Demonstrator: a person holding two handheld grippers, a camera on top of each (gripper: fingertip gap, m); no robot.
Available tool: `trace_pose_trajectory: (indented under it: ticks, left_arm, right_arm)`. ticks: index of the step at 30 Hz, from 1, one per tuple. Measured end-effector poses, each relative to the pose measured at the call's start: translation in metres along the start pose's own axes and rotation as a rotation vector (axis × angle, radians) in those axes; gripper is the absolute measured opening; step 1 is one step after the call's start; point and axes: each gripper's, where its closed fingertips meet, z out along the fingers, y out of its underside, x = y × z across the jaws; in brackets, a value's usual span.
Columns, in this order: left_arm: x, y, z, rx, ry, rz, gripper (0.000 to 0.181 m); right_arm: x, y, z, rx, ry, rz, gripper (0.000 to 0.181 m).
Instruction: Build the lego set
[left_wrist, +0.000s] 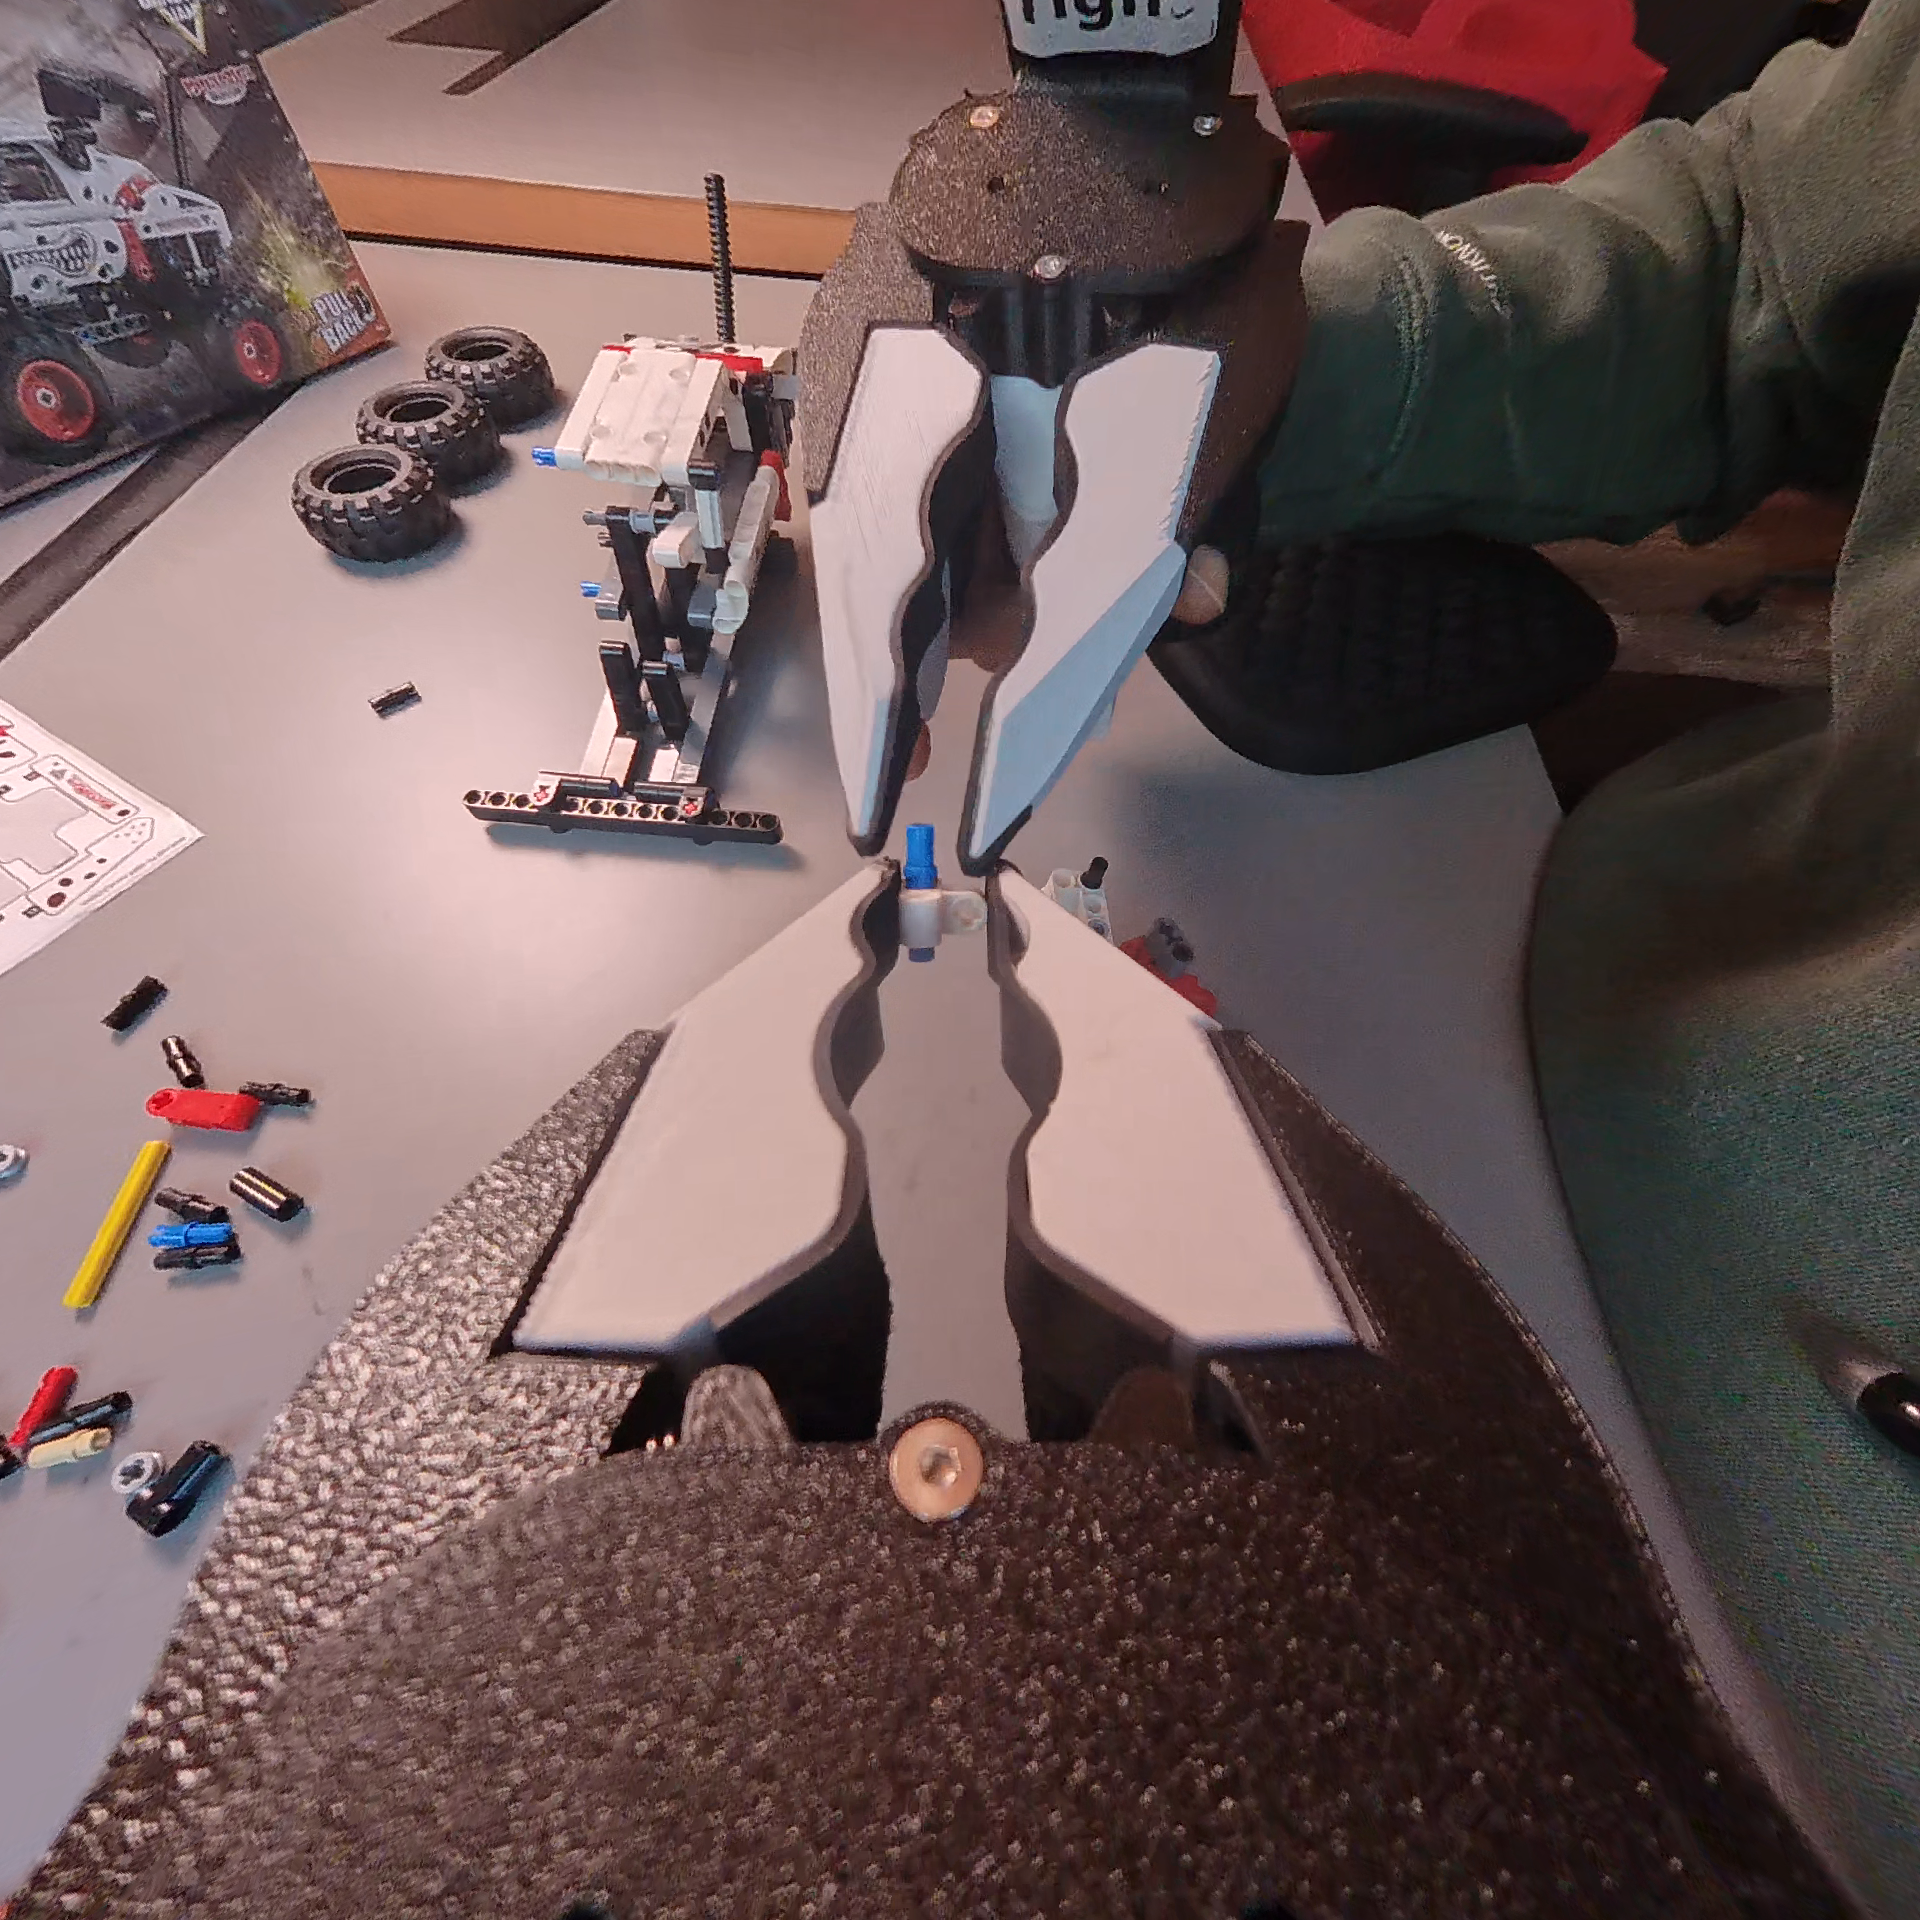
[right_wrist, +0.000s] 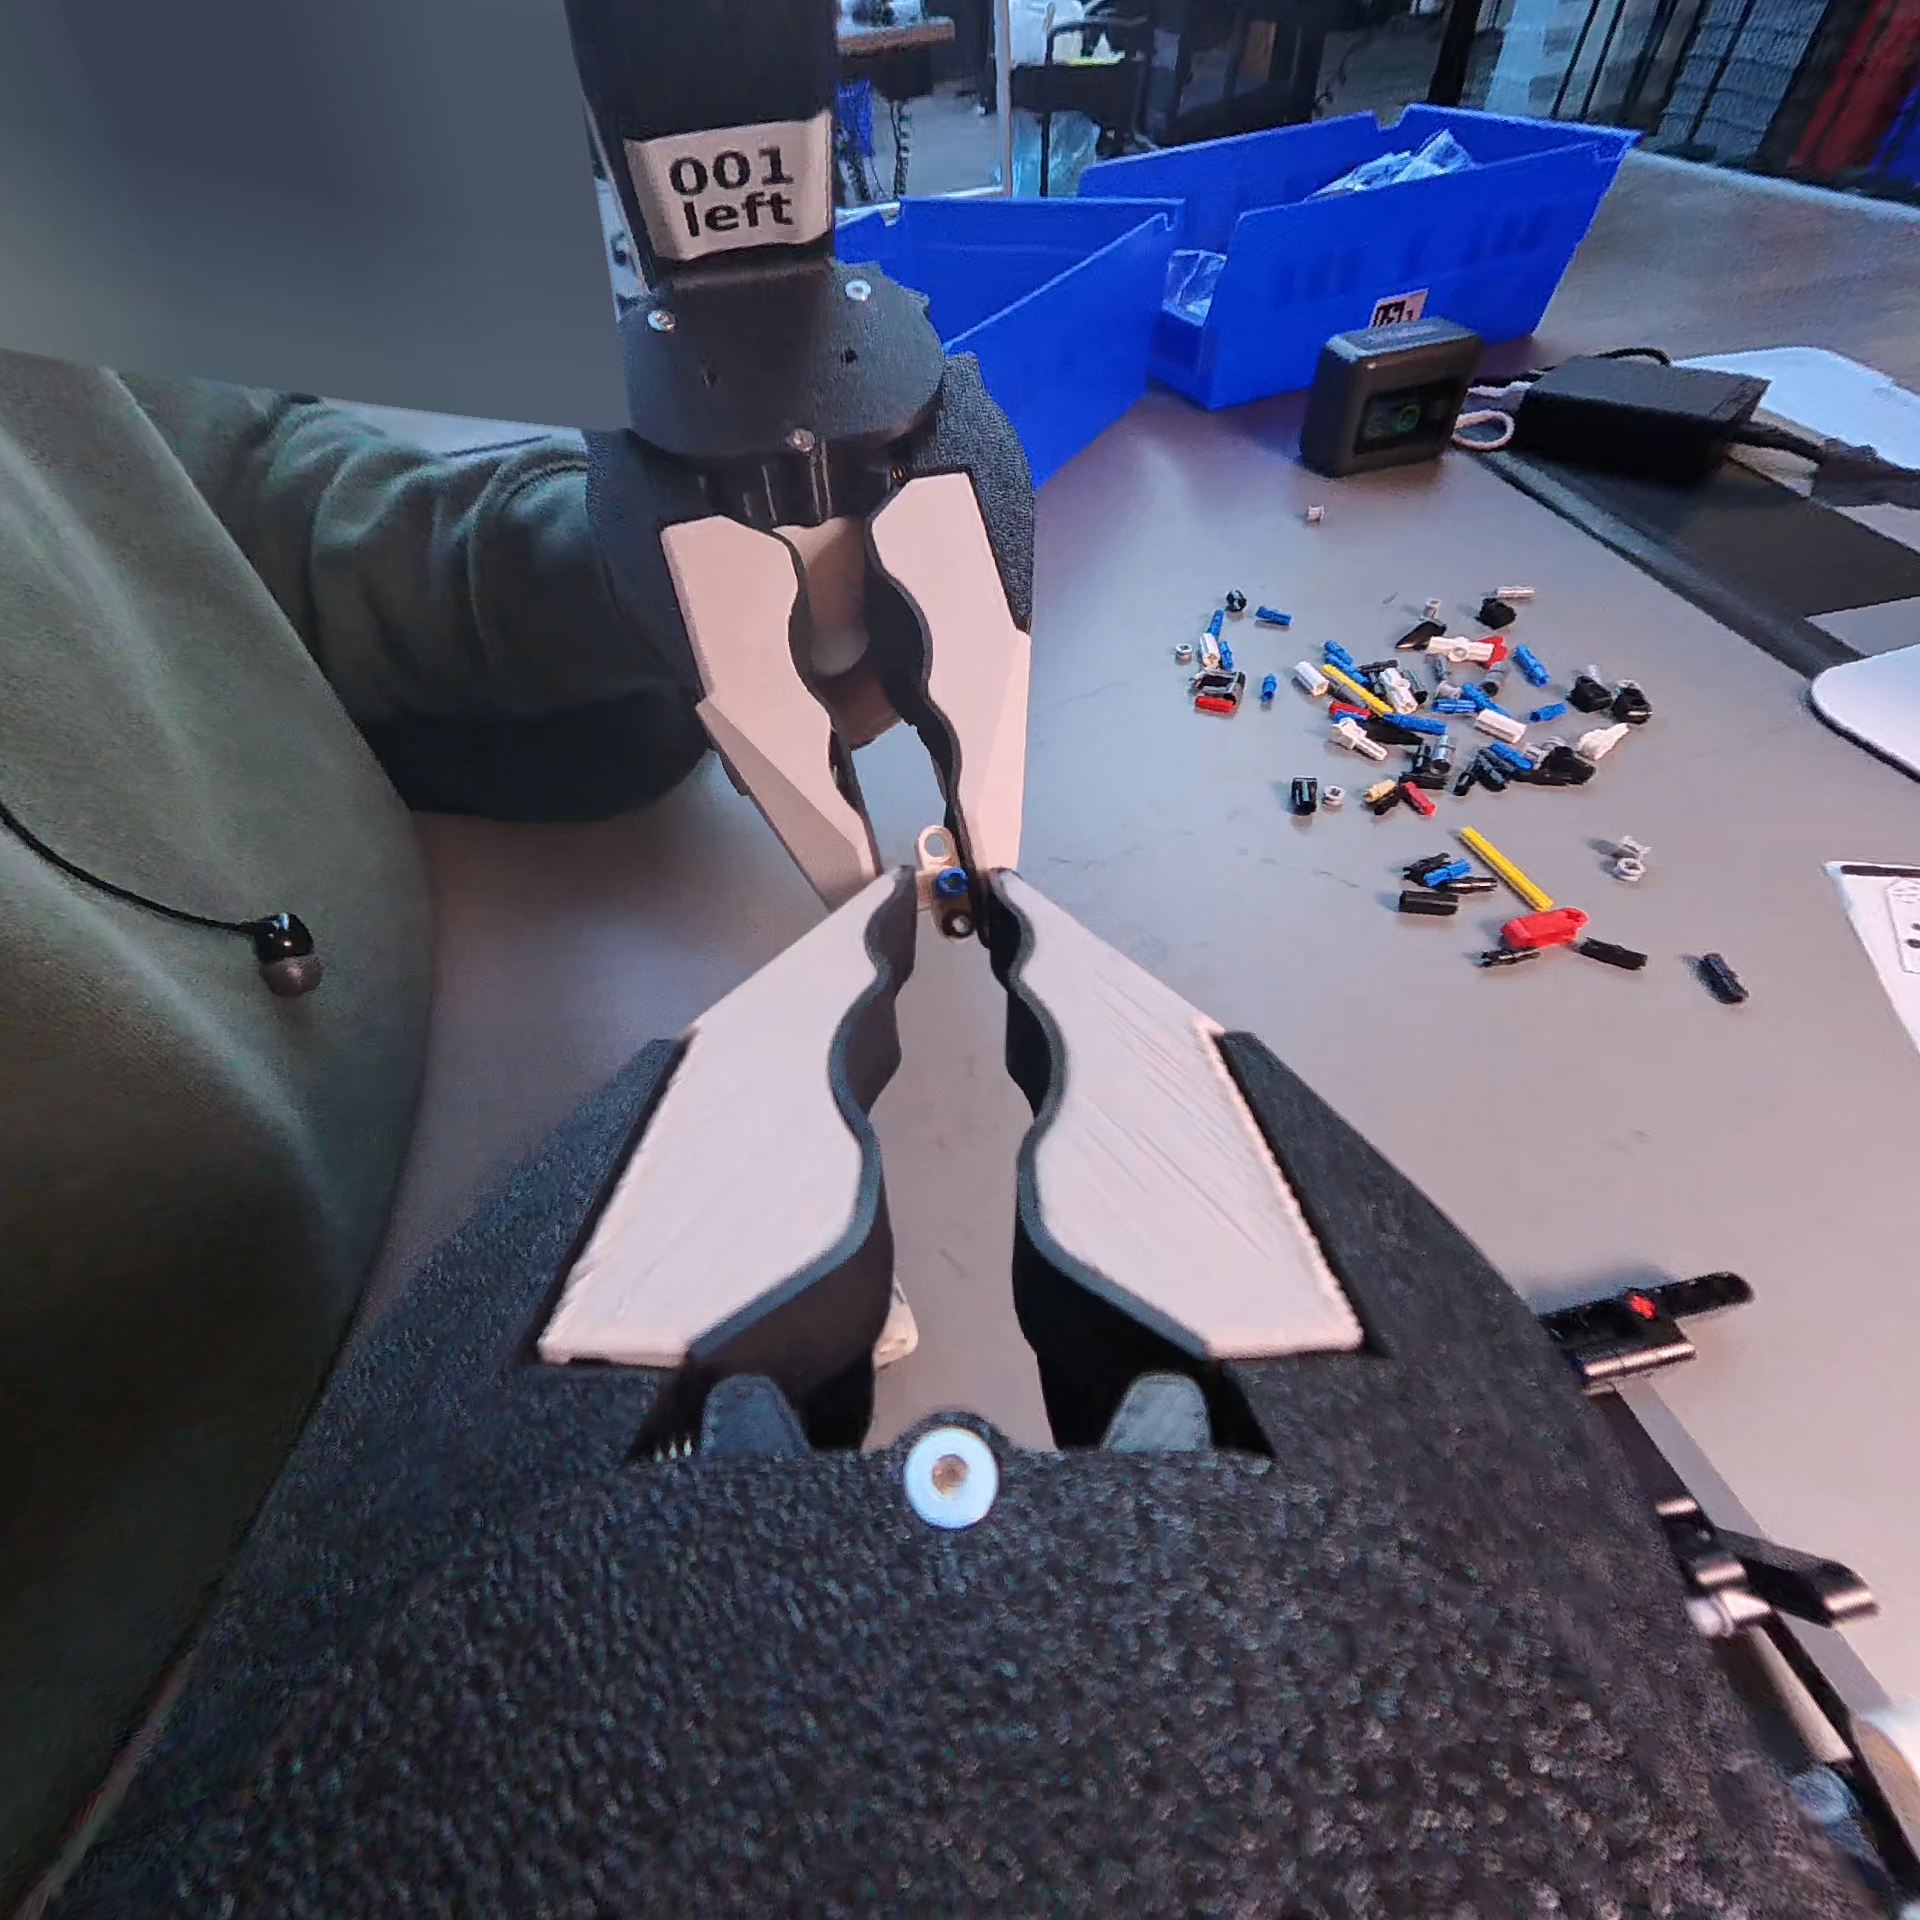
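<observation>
Grey, a small connector with a blue pin through it sits over the table. It is clenched at the tips of the left tongs, and both fingers touch its sides. The right tongs meet them tip to tip from the opposite side, jaws narrowly parted about the pin's top. The left view shows table on either side of the pin, while the right view shows the piece filling the gap. I cannot tell whether they grip.

Each tongs' handle carries a white tag with black print. Beyond the left tongs, far to their left, stands the box, printed with a truck picture and logos. A printed sticker sheet lies at the left margin. Beyond the right tongs, to their right, stand two blue bins, one bearing a small black-and-white sticker. A black device with a small screen sits before it.

The chassis lies just left of the right tongs' fingers, with three tyres farther left. Loose parts are scattered left of the left tongs. Bare table lies between that scatter, the chassis and the fingers. Right of the left tongs' tip a few parts lie just beside it. Past them a green sleeve and the person's body cover the table's edge. In the right view, bare table separates the tongs from the parts heap.
</observation>
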Motion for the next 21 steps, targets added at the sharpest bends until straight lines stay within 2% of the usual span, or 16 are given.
trace_pose_trajectory:
  ticks: [3,9,13,19,20,21]
  left_arm:
    - [0.001,0.002,-0.001,-0.013,-0.005,0.013,0.015]
    - [-0.001,0.000,-0.005,0.039,0.018,-0.050,0.021]
    - [0.005,0.000,-0.005,0.032,0.018,-0.004,0.016]
    - [0.014,0.004,0.000,0.030,0.068,-0.042,0.016]
    - [0.013,0.007,0.001,0.022,0.067,-0.046,0.016]
    - [0.003,0.024,0.001,-0.066,0.011,-0.040,0.015]
  right_arm:
    - [-0.002,0.000,0.003,-0.012,-0.016,-0.020,0.005]
    - [-0.004,-0.005,0.002,0.019,-0.019,-0.060,0.003]
    - [-0.008,-0.005,0.001,0.035,-0.052,-0.053,0.003]
    - [-0.014,0.002,-0.004,-0.001,-0.106,-0.007,0.001]
    - [-0.013,0.001,-0.007,0.017,-0.095,-0.006,0.002]
    - [-0.013,-0.023,-0.022,0.168,-0.121,0.056,0.002]
